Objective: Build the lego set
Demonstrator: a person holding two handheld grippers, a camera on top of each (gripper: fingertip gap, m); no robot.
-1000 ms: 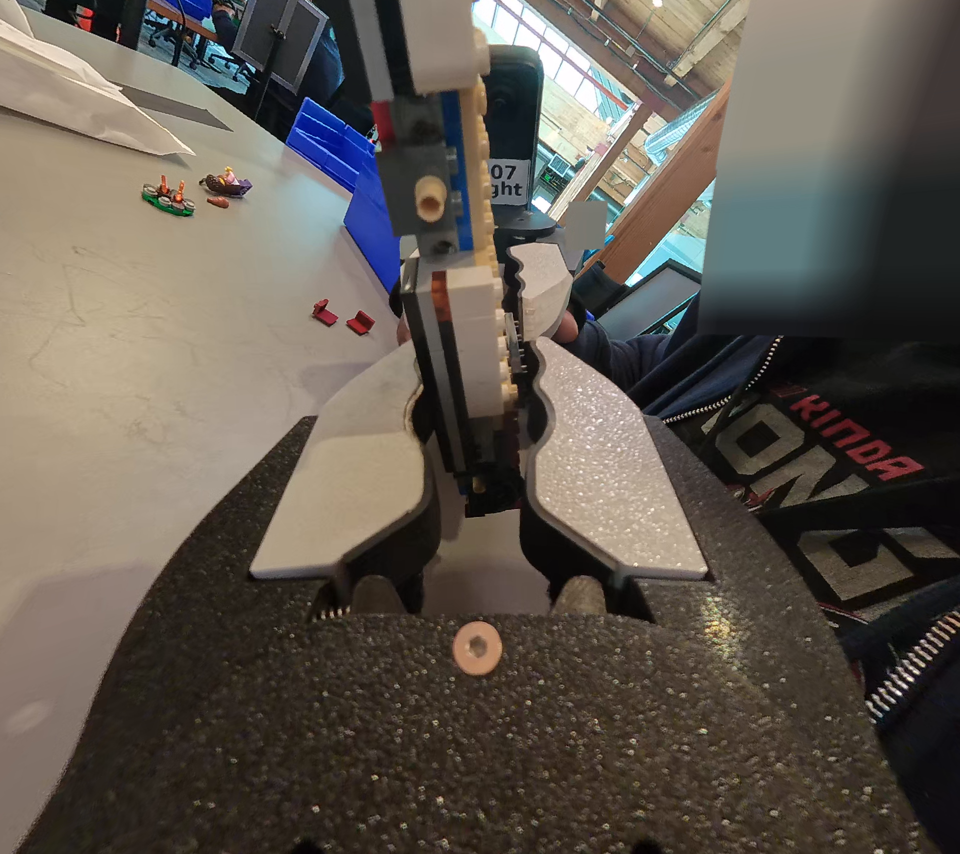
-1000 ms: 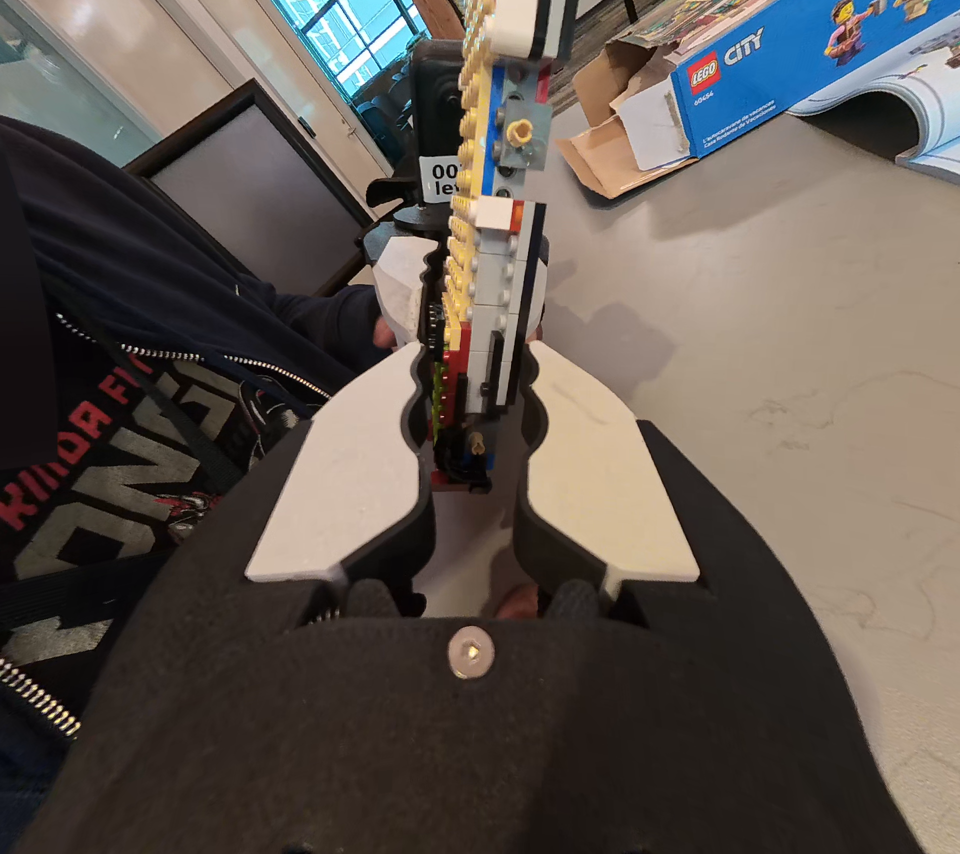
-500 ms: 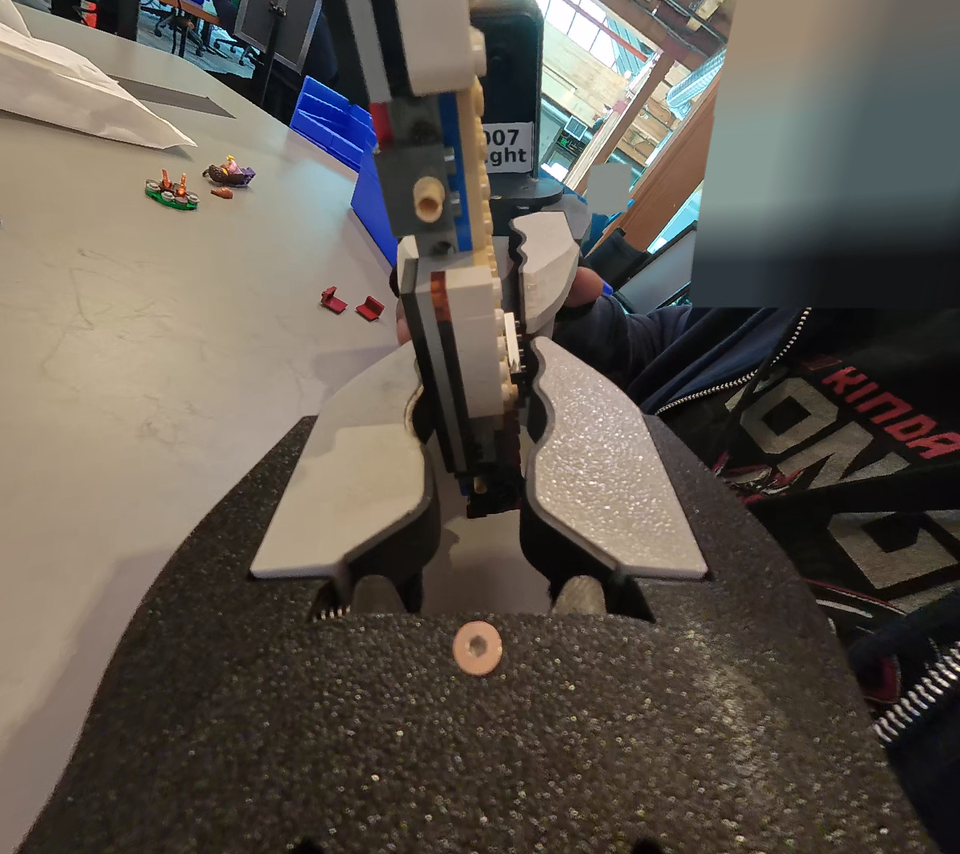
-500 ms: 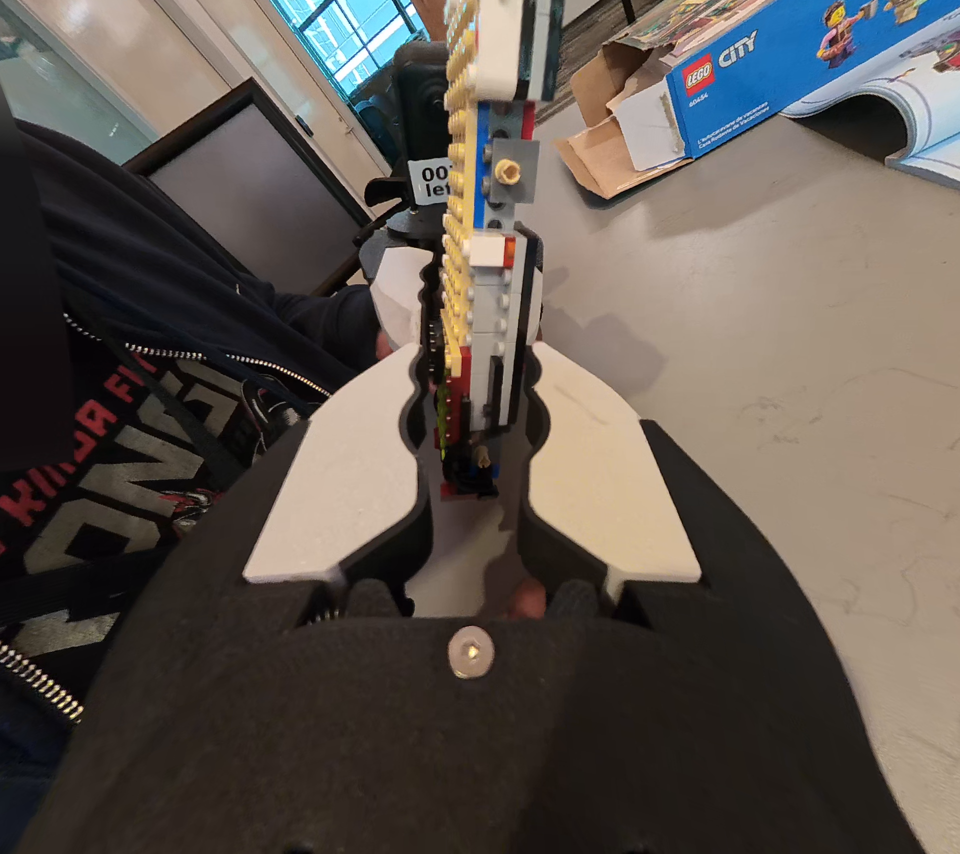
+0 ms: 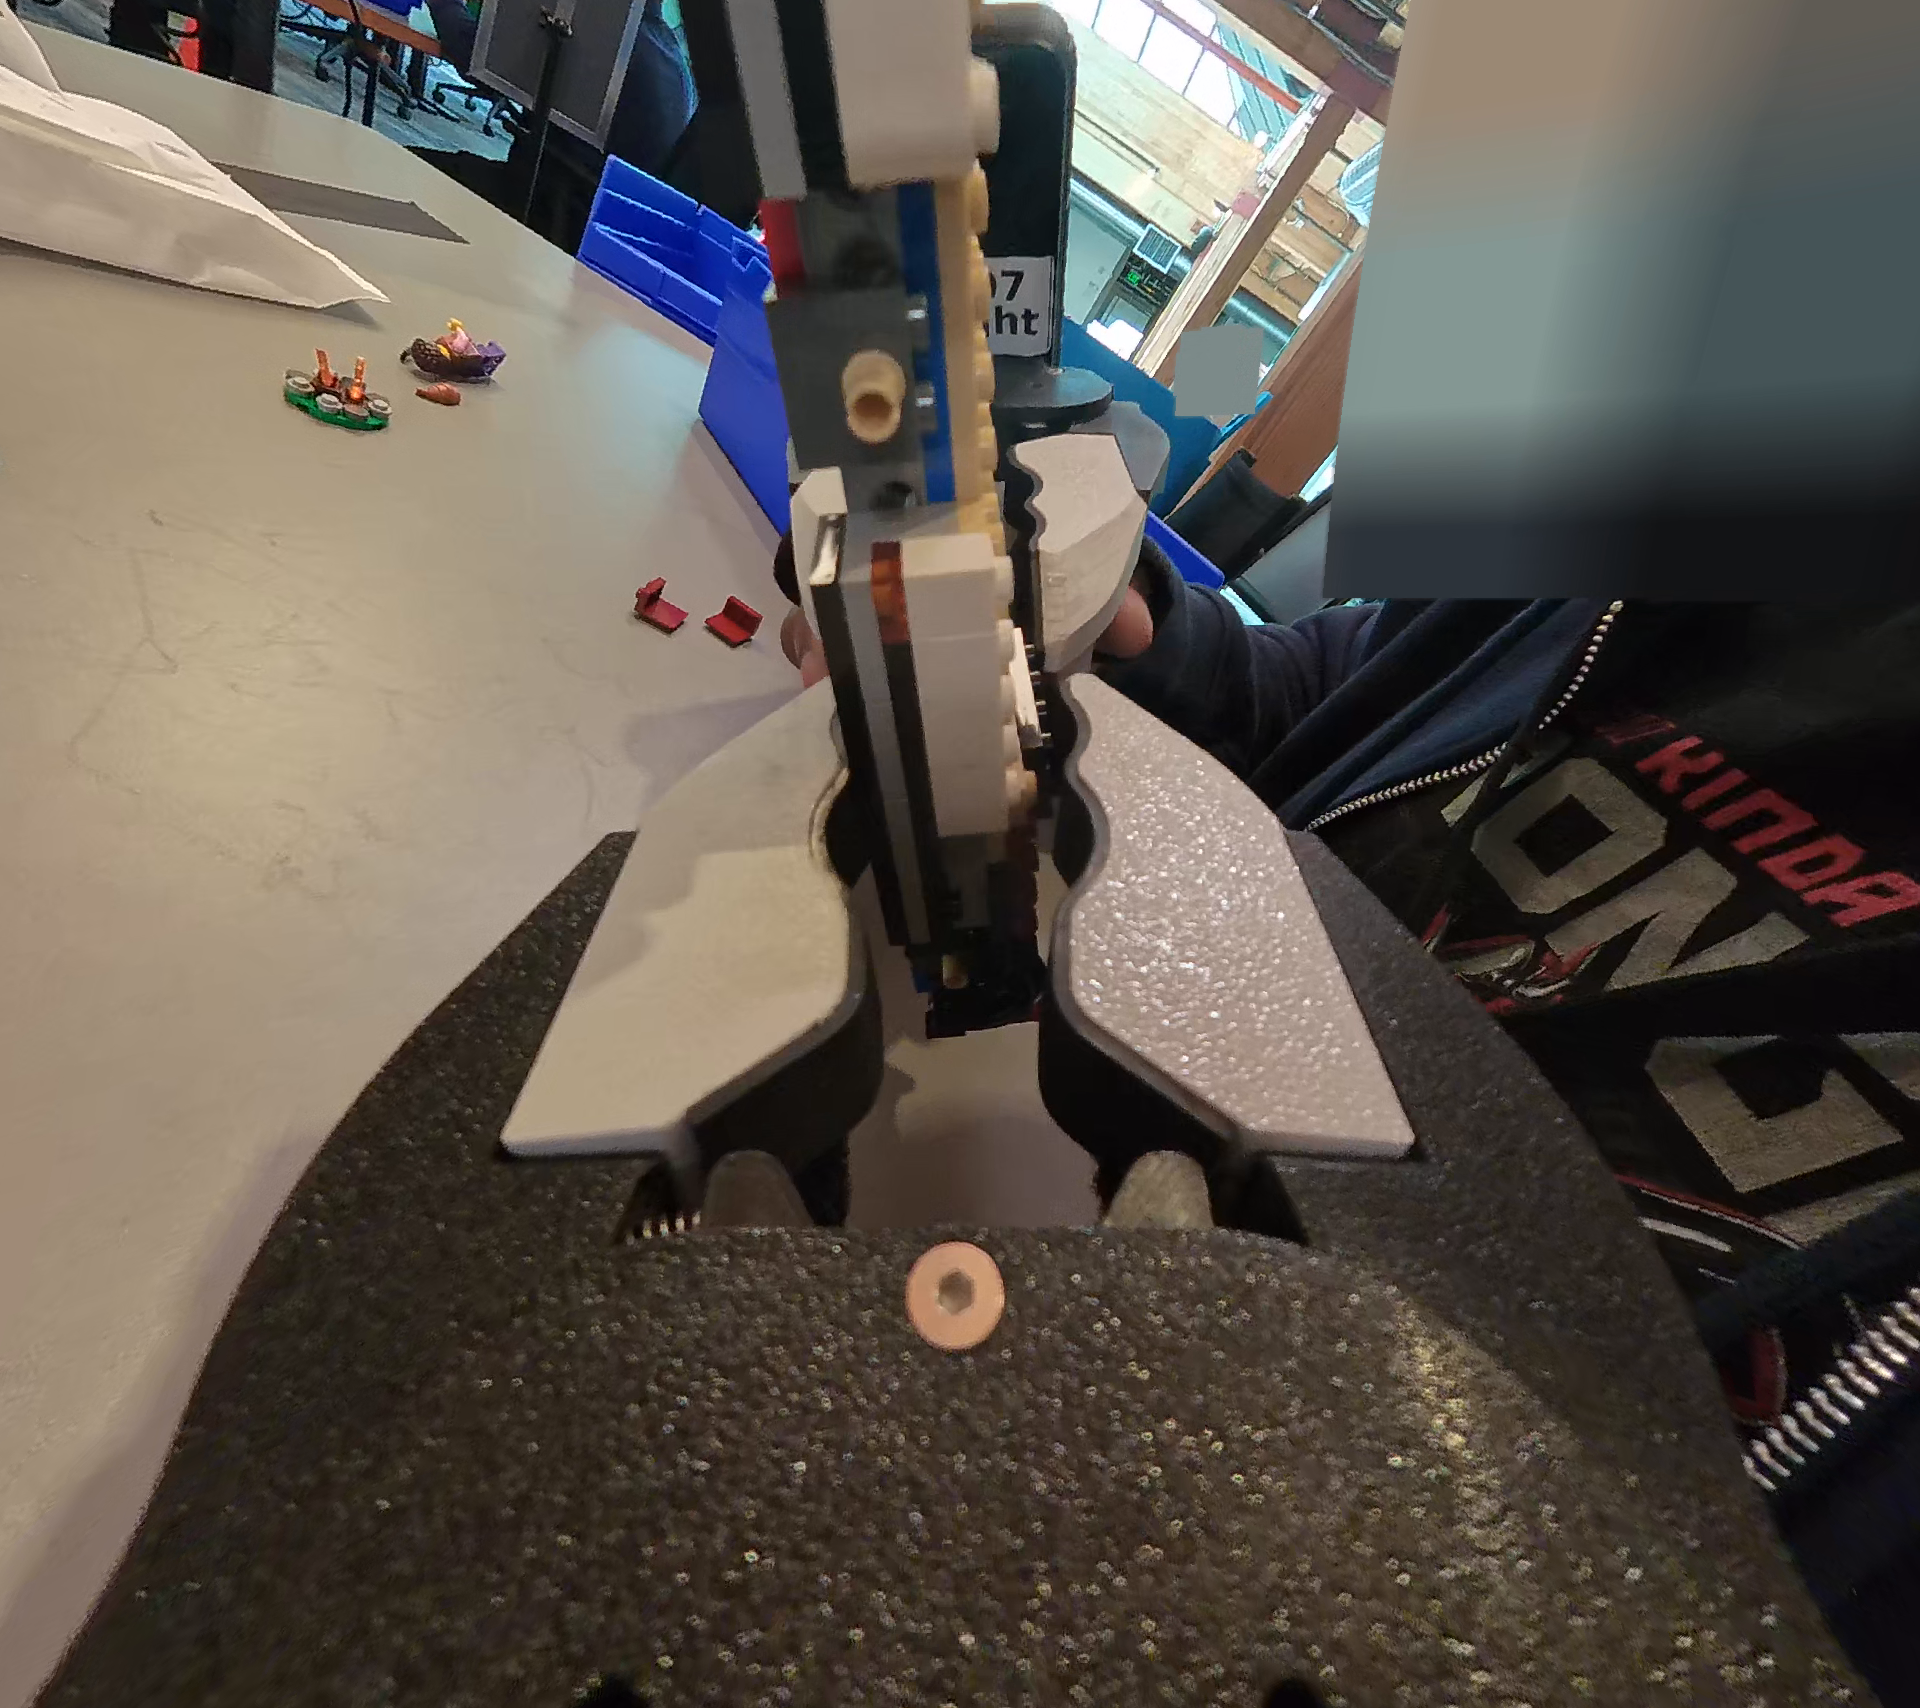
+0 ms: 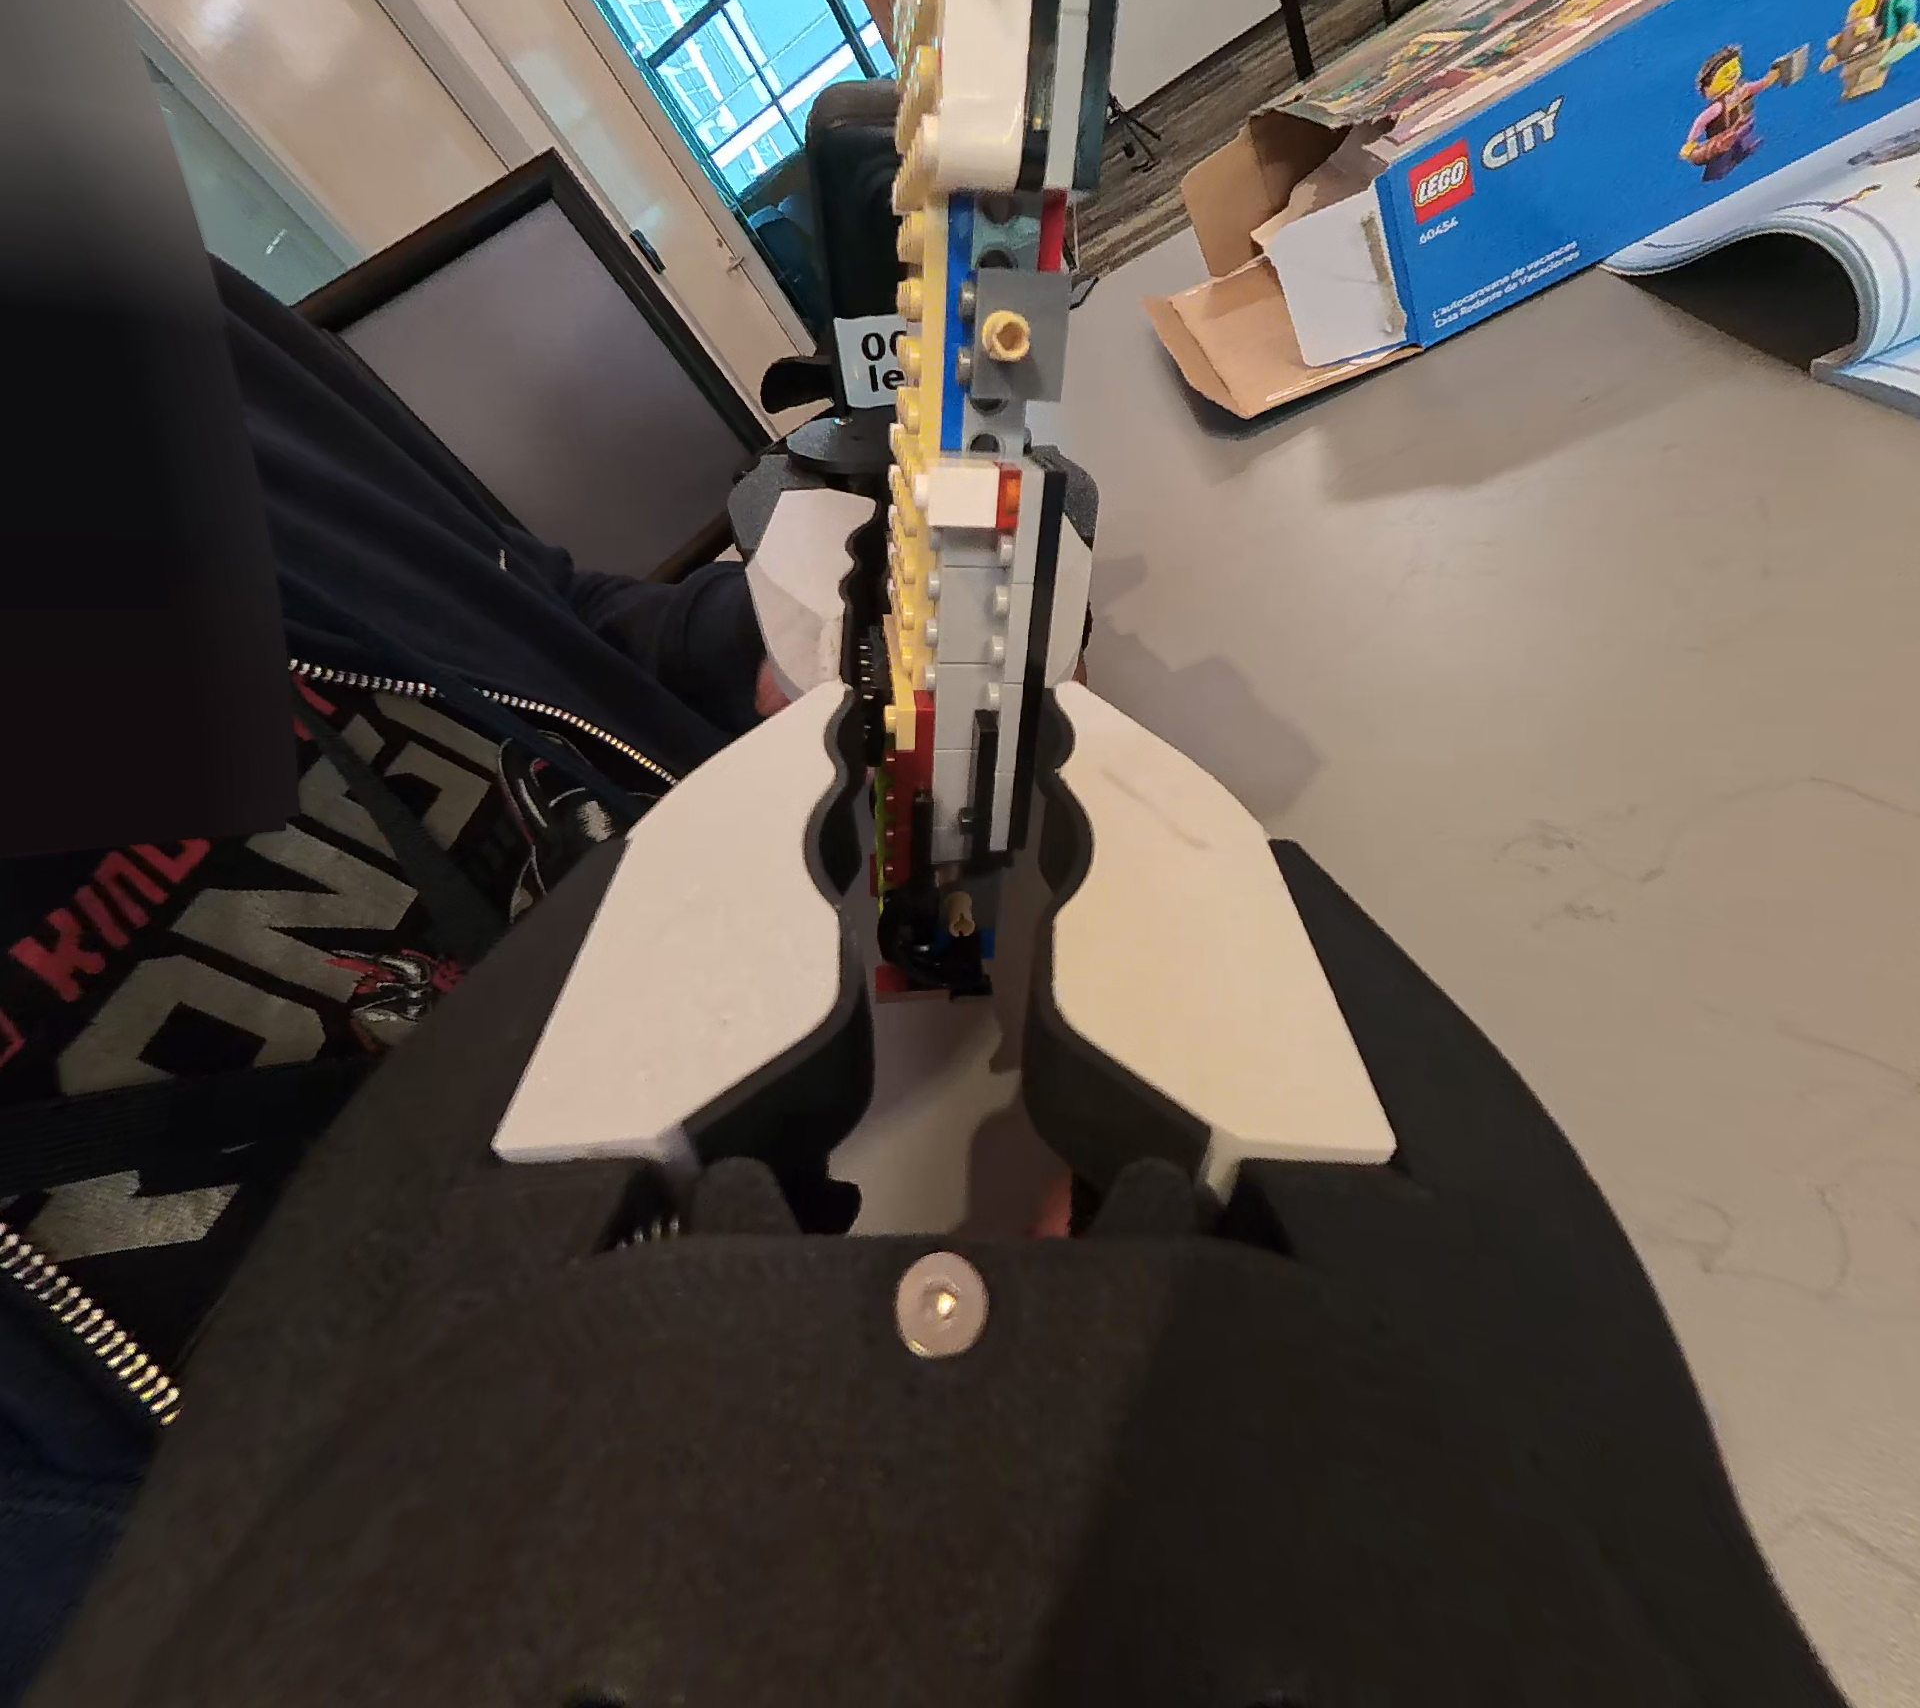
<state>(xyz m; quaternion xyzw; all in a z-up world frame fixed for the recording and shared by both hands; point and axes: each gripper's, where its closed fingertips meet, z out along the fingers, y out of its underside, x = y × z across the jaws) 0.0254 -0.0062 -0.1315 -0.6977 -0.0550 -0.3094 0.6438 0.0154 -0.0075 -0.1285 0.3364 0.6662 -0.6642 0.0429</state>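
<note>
Left gripper (image 5: 940, 785): clamped on brick build (image 5: 914, 515), lower end.
Right gripper (image 6: 940, 785): clamped opposite, same end.
Long axis: upright, rising beyond both.

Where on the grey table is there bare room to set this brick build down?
Left side: bare table between the red clips, green disc and left gripper. Right side: bare below the torn blue box. Crowded where both grippers clamp the brick build.

Left gripper (image 5: 951, 723), right gripper (image 6: 940, 723) face each other, fingertips nearly meeting, both clamped.
</note>
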